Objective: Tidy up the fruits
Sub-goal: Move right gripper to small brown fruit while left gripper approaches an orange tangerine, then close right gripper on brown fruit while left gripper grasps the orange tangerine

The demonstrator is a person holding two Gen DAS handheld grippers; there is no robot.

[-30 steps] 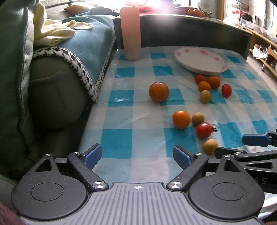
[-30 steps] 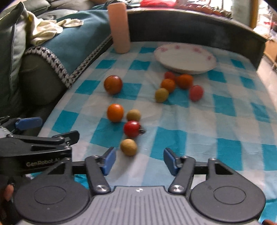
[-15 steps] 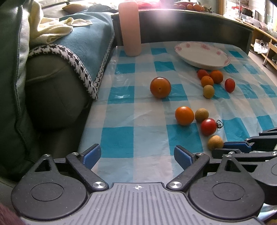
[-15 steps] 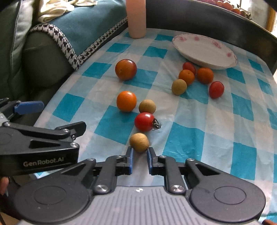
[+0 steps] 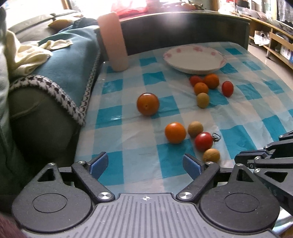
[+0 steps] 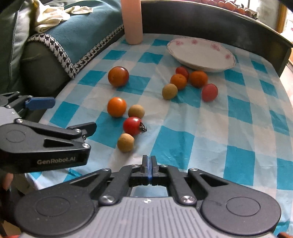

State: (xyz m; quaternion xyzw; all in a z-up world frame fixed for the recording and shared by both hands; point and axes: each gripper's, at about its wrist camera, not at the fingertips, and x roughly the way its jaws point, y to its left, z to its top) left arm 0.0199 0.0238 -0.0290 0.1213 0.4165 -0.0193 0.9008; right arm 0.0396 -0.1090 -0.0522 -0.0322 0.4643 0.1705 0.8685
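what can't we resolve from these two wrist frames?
- Top of the pink cylinder: cut off by the right wrist frame edge.
- Items on the far ledge: washed out by glare, left wrist view.
- Right gripper tips: off-frame in the left wrist view; only its body shows.
- Plate underside: hidden.

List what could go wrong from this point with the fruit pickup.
1. The right gripper is shut on nothing; the nearest tan fruit lies ahead, untouched, so pushing forward closed could roll it away.
2. That fruit rests against the red tomato; a nudge may scatter the cluster.
3. The plate is far across the table, so round fruit could slip in transit.
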